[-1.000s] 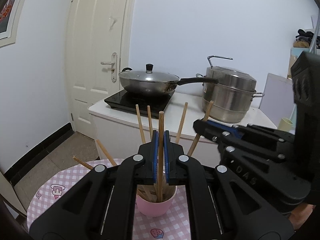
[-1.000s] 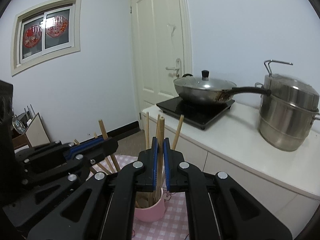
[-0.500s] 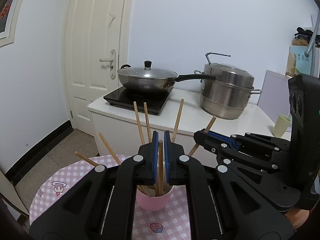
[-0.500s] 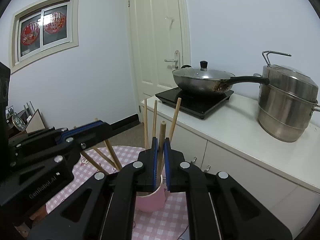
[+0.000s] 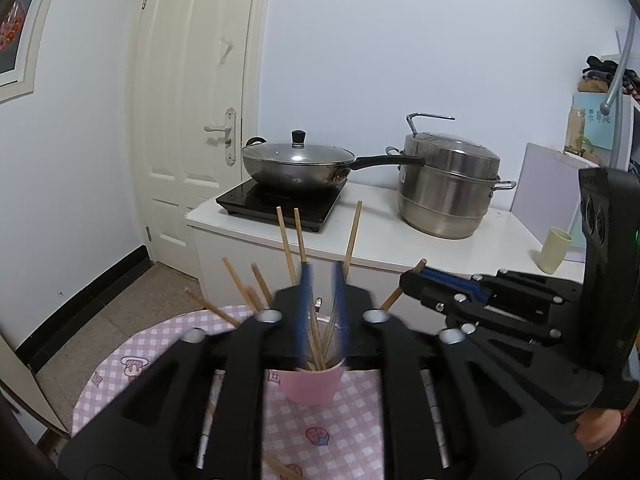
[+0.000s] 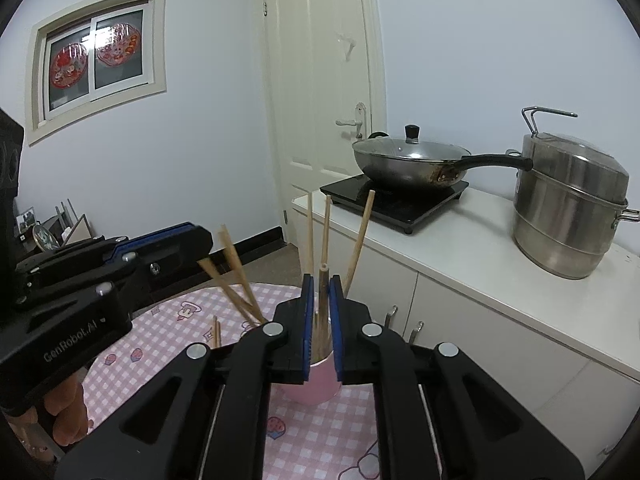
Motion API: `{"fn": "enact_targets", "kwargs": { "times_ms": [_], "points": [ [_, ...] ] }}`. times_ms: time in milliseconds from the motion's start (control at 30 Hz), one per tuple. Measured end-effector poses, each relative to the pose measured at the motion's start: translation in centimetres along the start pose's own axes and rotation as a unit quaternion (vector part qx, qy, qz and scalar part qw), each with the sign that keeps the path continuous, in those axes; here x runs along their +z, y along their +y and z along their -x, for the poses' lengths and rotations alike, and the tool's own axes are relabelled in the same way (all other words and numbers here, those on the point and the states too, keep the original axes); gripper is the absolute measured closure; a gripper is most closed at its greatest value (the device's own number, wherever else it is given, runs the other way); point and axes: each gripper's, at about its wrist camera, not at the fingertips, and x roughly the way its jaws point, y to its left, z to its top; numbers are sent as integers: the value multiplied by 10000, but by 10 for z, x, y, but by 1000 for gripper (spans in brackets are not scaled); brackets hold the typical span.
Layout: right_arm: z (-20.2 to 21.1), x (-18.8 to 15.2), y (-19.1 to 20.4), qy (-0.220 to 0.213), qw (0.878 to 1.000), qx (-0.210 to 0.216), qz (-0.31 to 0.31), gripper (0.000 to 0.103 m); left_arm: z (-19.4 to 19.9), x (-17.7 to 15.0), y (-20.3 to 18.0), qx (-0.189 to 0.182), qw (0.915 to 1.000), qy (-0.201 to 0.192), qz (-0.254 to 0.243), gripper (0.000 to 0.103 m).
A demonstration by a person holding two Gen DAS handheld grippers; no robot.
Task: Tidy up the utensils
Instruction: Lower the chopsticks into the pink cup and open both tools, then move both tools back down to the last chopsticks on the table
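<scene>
- Chopsticks (image 5: 316,340) stood fanned out in the pink cup (image 5: 314,384), low in the middle of both wrist frames, the cup resting on the pink checked cloth of the desk (image 5: 132,360).
- The left gripper (image 5: 322,276) had just been opening: a second earlier its blue fingers (image 5: 306,292) were clamped on one upright stick, and now they stood clearly apart with nothing pressed between them. The sticks seen through the gap sat down in the cup.
- The right gripper (image 6: 322,284) had also just begun to part. Its fingers (image 6: 307,320) showed a narrow gap with one stick (image 6: 323,280) still standing between them; the pads no longer seemed to pinch it.
- My reading is that both sticks had been let go into the cup, so this pair was as good as stored.
- Two more sticks (image 6: 216,332) lay on the cloth at centre left of the right wrist frame, beside the cup; these probably still needed collecting.
- In the cup, some sticks stood near upright while others leaned out toward the left of the frame.
</scene>
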Motion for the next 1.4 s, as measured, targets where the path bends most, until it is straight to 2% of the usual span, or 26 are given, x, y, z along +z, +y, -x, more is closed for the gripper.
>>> {"fn": "enact_targets", "kwargs": {
  "times_ms": [33,67,267,567,733,1067,1400],
  "points": [
    [3,0,1,-21,10000,4,15,91,4,-2,1,13,10000,-30,20,54],
    [6,0,3,-35,10000,5,24,91,11,-4,3,54,9999,-116,54,53],
    [20,-11,15,-28,9999,111,124,90,36,-21,17,156,9997,-127,101,53],
    [14,-38,41,180,9987,385,287,89,50,-62,63,397,9979,217,463,49],
    [-10,-59,63,517,9963,540,415,89,42,-88,88,523,9946,525,731,49],
    [-73,-101,95,1298,9873,721,572,89,15,-139,131,667,9824,1211,1258,44],
    [-134,-137,105,2078,9733,658,719,89,-6,-167,151,873,9732,1636,1360,38]
  ]
}}
